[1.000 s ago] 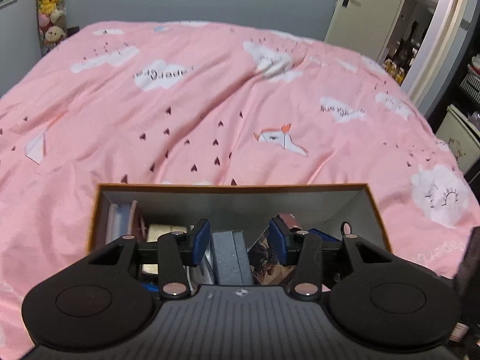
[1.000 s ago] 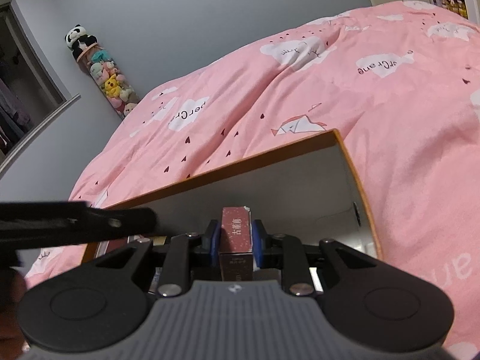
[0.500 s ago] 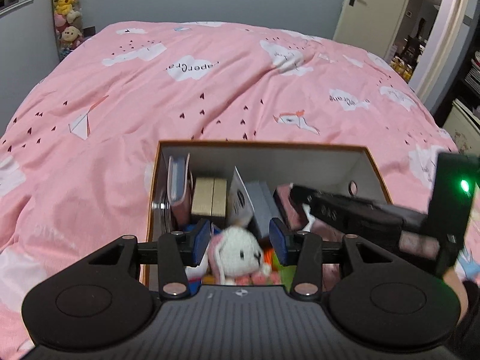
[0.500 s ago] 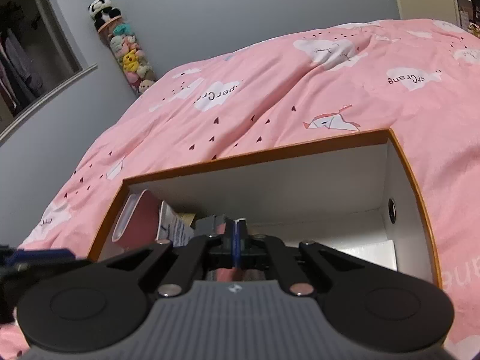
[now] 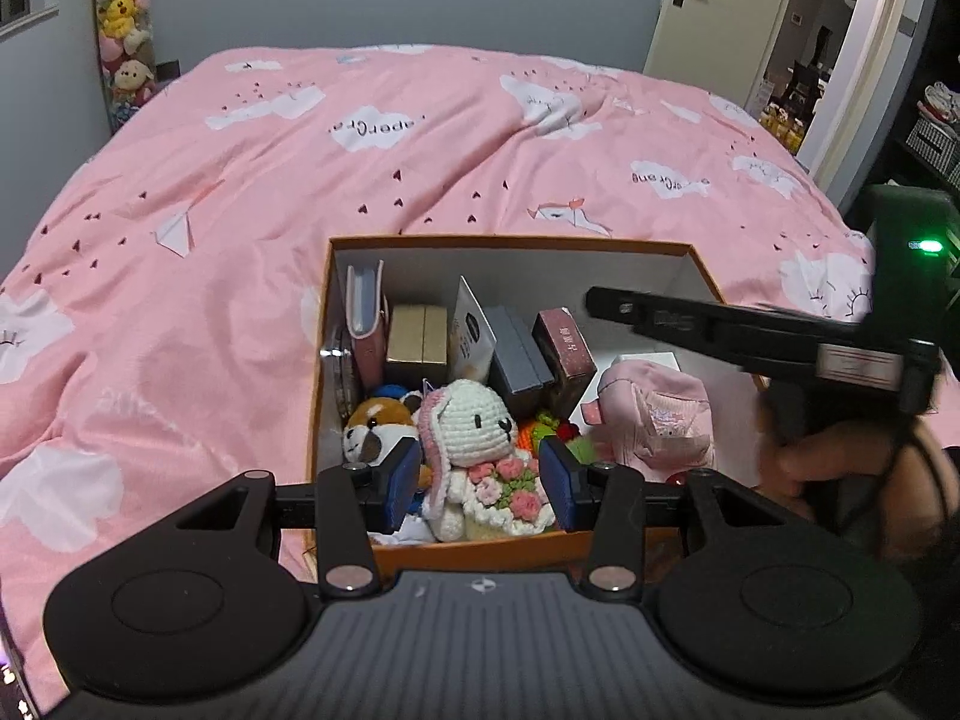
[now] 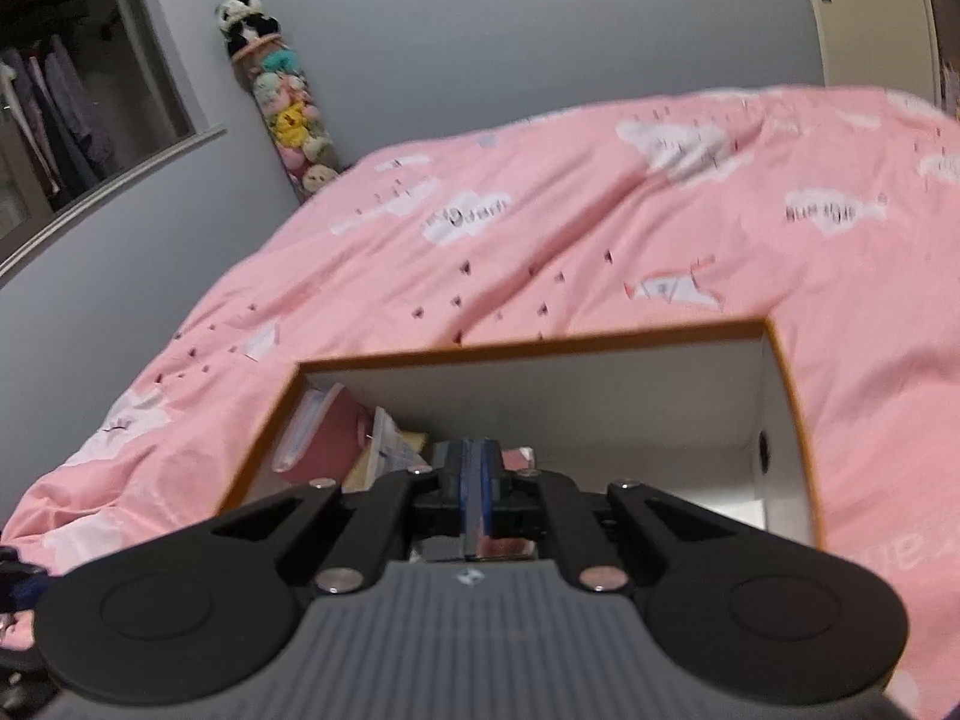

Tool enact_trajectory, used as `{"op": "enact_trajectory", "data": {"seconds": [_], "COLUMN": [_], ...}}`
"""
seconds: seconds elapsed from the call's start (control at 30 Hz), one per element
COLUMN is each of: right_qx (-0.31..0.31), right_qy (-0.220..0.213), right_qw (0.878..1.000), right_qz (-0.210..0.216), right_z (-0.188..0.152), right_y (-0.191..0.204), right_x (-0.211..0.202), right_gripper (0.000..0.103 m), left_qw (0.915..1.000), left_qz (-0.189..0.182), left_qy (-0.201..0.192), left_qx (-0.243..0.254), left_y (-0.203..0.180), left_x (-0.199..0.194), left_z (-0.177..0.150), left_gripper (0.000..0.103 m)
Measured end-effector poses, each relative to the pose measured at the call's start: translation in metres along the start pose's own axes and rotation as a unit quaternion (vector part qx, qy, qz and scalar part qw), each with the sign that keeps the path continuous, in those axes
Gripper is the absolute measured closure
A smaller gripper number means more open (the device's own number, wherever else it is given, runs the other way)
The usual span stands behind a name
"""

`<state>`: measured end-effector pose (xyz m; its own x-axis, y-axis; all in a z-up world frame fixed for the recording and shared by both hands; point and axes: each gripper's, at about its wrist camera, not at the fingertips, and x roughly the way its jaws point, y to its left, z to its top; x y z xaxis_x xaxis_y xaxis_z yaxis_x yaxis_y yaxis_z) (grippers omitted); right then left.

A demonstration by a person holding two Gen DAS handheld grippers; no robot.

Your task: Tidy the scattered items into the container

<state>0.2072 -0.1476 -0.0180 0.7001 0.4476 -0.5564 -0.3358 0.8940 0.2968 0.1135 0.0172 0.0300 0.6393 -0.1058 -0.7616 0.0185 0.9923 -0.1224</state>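
Note:
An orange-rimmed cardboard box (image 5: 510, 242) (image 6: 540, 348) sits on the pink duvet. Standing inside are a pink notebook (image 5: 366, 324), a gold box (image 5: 417, 342), a white packet (image 5: 471, 330), a grey box (image 5: 516, 354) and a dark red box (image 5: 567, 348). In front of them lie a white crochet bunny (image 5: 474, 420), a fox plush (image 5: 372, 420) and a pink cap (image 5: 654, 414). My left gripper (image 5: 480, 480) hangs open above the box's near edge, holding nothing. My right gripper (image 6: 477, 480) is shut and empty over the box's right half, a hand (image 5: 840, 462) on its grip.
The pink duvet (image 5: 240, 300) spreads on all sides of the box. A column of stuffed toys (image 5: 123, 30) (image 6: 282, 102) stands in the far corner. A door (image 5: 708, 0) and an open doorway lie at the far right, with shelves beyond.
My right gripper let go of the dark red box, which now stands in the box, then shut and rose. My left gripper drew back, so the whole box shows.

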Motion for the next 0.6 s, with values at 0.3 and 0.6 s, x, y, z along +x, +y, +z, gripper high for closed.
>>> {"op": "enact_trajectory", "data": {"seconds": [0.3, 0.6], "right_qx": [-0.022, -0.064], "right_qy": [-0.044, -0.06], "right_qw": [0.999, 0.996], "right_qz": [0.021, -0.024], "right_z": [-0.019, -0.049], "right_y": [0.025, 0.041], "right_x": [-0.075, -0.1], "right_gripper": [0.087, 0.075], "left_qw": [0.9994, 0.9988], "left_qz": [0.001, 0.007], "left_qy": [-0.033, -0.047], "left_qx": [-0.013, -0.012], "left_y": [0.0, 0.003], "left_x": [-0.021, -0.015], "left_z": [-0.02, -0.035], "left_gripper": [0.052, 0.051]}}
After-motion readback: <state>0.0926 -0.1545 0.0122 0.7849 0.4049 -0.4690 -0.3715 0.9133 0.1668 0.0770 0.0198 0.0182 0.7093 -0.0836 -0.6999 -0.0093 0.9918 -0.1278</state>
